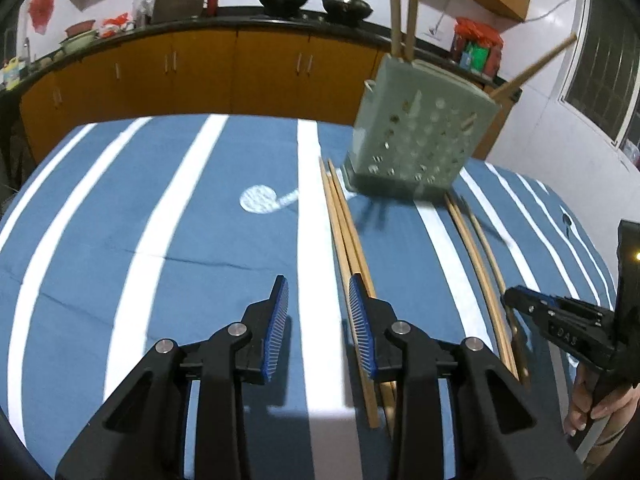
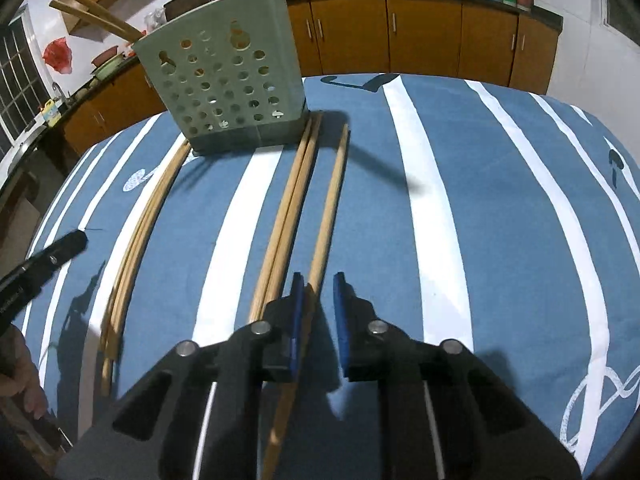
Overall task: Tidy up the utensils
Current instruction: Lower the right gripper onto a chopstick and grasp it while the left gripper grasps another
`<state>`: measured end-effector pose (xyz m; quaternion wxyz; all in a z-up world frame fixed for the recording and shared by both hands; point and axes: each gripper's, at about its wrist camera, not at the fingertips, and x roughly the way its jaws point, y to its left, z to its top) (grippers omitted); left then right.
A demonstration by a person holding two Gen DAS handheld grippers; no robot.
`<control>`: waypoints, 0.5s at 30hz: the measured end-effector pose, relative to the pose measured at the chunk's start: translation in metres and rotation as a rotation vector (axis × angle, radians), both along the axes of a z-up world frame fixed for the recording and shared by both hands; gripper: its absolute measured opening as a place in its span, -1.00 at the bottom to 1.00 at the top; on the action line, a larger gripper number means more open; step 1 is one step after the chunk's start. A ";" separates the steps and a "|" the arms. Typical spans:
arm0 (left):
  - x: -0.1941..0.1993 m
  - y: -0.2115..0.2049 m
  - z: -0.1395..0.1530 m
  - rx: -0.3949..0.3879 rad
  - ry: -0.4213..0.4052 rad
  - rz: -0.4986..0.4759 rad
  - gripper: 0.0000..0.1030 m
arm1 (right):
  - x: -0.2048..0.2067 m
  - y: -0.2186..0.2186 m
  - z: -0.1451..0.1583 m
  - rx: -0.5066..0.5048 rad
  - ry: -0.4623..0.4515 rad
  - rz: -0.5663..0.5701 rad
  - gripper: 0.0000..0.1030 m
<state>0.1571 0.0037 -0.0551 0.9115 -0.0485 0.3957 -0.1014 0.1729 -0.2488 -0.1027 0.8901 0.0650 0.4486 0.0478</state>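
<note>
A grey-green perforated utensil holder (image 1: 416, 132) (image 2: 236, 80) stands on the blue striped cloth with several wooden chopsticks upright or leaning in it. More chopsticks lie flat in front of it in bundles (image 1: 344, 224) (image 1: 480, 248) (image 2: 288, 200) (image 2: 140, 232). A single chopstick (image 2: 332, 200) lies to their right. My left gripper (image 1: 318, 300) is open above a white stripe, its right finger over one bundle. My right gripper (image 2: 318, 292) hovers over the near end of the single chopstick. Its pads stand a narrow gap apart, and the stick slants under the left finger, not pinched.
The cloth-covered table (image 1: 160, 220) ends at a rounded far edge. Behind it run orange cabinets (image 1: 200, 72) and a dark counter with pots and bowls. The other gripper shows at each view's side (image 1: 560, 320) (image 2: 48, 260), with a person's hand (image 1: 592, 404) on it.
</note>
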 end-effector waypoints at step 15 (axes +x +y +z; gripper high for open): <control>0.000 -0.017 -0.023 0.013 0.084 -0.064 -0.61 | 0.003 -0.026 -0.002 -0.024 0.002 -0.096 -0.83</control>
